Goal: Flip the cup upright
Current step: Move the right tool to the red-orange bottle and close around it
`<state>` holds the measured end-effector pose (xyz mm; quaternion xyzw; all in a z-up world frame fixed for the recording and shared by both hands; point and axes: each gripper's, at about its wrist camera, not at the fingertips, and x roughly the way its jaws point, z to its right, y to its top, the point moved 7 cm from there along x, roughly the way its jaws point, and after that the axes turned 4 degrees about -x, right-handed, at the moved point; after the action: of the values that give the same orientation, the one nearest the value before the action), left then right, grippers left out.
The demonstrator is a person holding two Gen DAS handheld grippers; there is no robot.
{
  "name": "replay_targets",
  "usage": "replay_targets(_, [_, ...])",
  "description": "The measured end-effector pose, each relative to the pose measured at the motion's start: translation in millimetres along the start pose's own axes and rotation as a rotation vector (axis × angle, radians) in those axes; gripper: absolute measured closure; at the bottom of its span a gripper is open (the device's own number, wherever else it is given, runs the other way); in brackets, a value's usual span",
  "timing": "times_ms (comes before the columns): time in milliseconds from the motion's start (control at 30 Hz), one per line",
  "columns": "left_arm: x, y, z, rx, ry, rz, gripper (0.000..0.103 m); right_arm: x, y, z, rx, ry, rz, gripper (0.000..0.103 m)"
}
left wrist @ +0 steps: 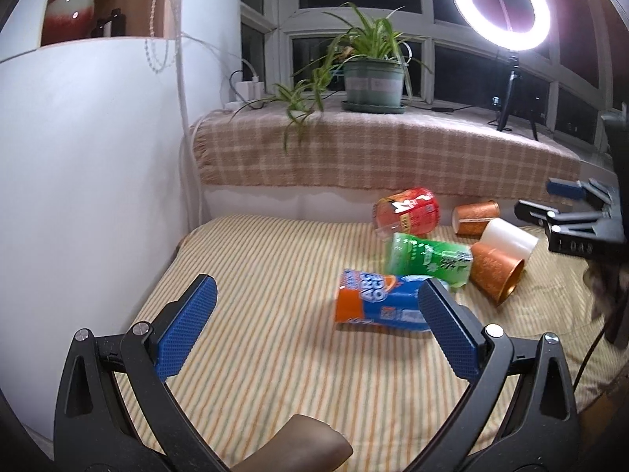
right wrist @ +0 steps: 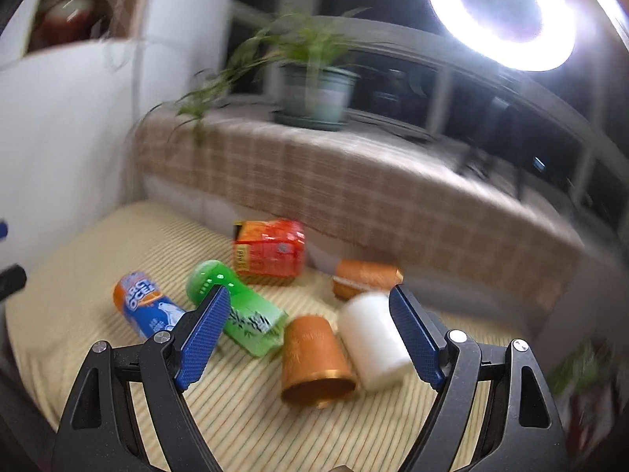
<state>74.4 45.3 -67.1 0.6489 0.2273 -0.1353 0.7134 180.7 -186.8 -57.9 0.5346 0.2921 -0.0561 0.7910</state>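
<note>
Several cups lie on their sides on a striped mat point(left wrist: 255, 275): a blue-and-orange cup point(left wrist: 377, 306), a green cup point(left wrist: 428, 259), a red cup point(left wrist: 409, 212), two copper cups point(left wrist: 497, 273) point(left wrist: 473, 218) and a white cup point(left wrist: 509, 238). My left gripper point(left wrist: 314, 326) is open and empty, just left of the blue-and-orange cup. My right gripper point(right wrist: 310, 334) is open and empty, above the near copper cup point(right wrist: 314, 358), with the white cup point(right wrist: 373, 342) by its right finger. The right gripper also shows in the left wrist view point(left wrist: 550, 204), above the cups. The right wrist view is blurred.
A ledge with a plaid cloth point(left wrist: 373, 153) runs behind the mat and carries a potted plant point(left wrist: 373, 78) and a ring light point(left wrist: 501, 4) on a tripod. A white wall point(left wrist: 90, 149) stands at the left. A brown object point(left wrist: 306, 448) shows at the bottom edge.
</note>
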Motion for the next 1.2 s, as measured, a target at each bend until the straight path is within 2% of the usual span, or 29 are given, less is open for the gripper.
replay_targets(167, [5, -6, -18, -0.021, 0.034, -0.020, 0.000, 34, 19, -15, -0.238, 0.070, -0.044, 0.020])
replay_targets(400, [16, -19, -39, -0.022, 0.083, -0.066, 0.000, 81, 23, -40, -0.485, 0.170, -0.109, 0.020])
replay_targets(633, [27, -23, -60, -0.042, 0.147, -0.095, 0.000, 132, 23, -47, -0.647, 0.227, -0.194, 0.021])
replay_targets(767, [35, -24, -69, -0.063, 0.177, -0.113, 0.000, 150, 26, -56, -0.743, 0.254, -0.201, 0.021])
replay_targets(800, [37, -23, -71, -0.067, 0.182, -0.116, 0.000, 153, 28, -59, -0.766, 0.268, -0.179, 0.021])
replay_targets(900, [43, -23, -76, -0.079, 0.197, -0.122, 0.000, 166, 24, -69, -0.883, 0.281, -0.198, 0.021])
replay_targets(1067, [52, -24, -84, -0.098, 0.208, -0.142, 0.000, 180, 15, -83, -1.013, 0.324, -0.234, 0.021])
replay_targets(1200, [58, -21, -90, -0.109, 0.218, -0.147, 0.000, 195, 5, -90, -1.106, 0.326, -0.264, 0.021])
